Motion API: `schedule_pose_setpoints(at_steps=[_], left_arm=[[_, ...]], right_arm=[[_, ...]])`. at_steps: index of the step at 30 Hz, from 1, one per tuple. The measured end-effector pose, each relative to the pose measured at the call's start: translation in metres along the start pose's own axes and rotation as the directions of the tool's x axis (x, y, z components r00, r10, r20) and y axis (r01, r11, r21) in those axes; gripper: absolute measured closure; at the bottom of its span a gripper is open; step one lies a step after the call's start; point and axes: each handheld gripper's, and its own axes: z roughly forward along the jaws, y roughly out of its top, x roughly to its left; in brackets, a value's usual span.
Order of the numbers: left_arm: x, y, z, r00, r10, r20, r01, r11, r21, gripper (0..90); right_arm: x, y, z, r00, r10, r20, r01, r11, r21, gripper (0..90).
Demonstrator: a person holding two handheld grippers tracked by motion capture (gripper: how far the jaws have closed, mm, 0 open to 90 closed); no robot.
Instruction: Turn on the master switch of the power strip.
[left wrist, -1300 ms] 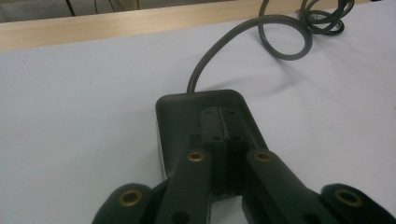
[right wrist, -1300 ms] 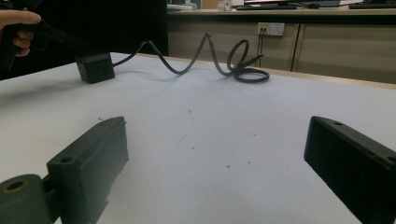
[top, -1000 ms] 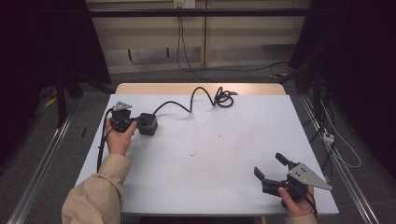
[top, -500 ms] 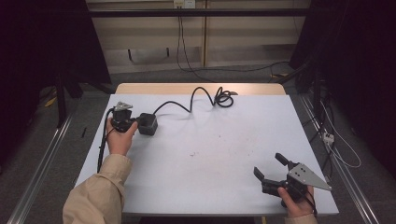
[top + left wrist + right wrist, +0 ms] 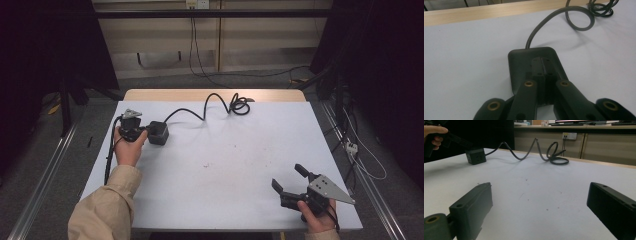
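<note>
A black cube-shaped socket box (image 5: 158,132) sits at the table's left, and its thick black cable (image 5: 220,102) runs back to a coil near the far edge. My left gripper (image 5: 145,131) is shut, pads pressed together with nothing between them. In the left gripper view its tips (image 5: 544,67) rest over the top of the box (image 5: 524,57). My right gripper (image 5: 287,176) stands open near the front right corner, nothing between its jaws. The right gripper view (image 5: 540,188) looks across the table at the box (image 5: 476,155) and the cable (image 5: 549,152).
The white table top (image 5: 225,165) has a wooden strip (image 5: 210,95) along its far edge. Metal rails (image 5: 45,170) run along both sides on the floor. Loose cables and a small white plug (image 5: 352,147) lie on the floor at the right.
</note>
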Motion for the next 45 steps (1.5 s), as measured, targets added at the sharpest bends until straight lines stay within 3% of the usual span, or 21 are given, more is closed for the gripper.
schedule_pose_setpoints(at_steps=[45], left_arm=[[-0.001, 0.0, 0.0004, 1.0, 0.0, -0.007, 0.0, 0.9999, 0.012, 90.0]], right_arm=[[0.0004, 0.0005, -0.0005, 1.0, 0.008, 0.001, -0.008, 1.0, -0.005, 5.9]])
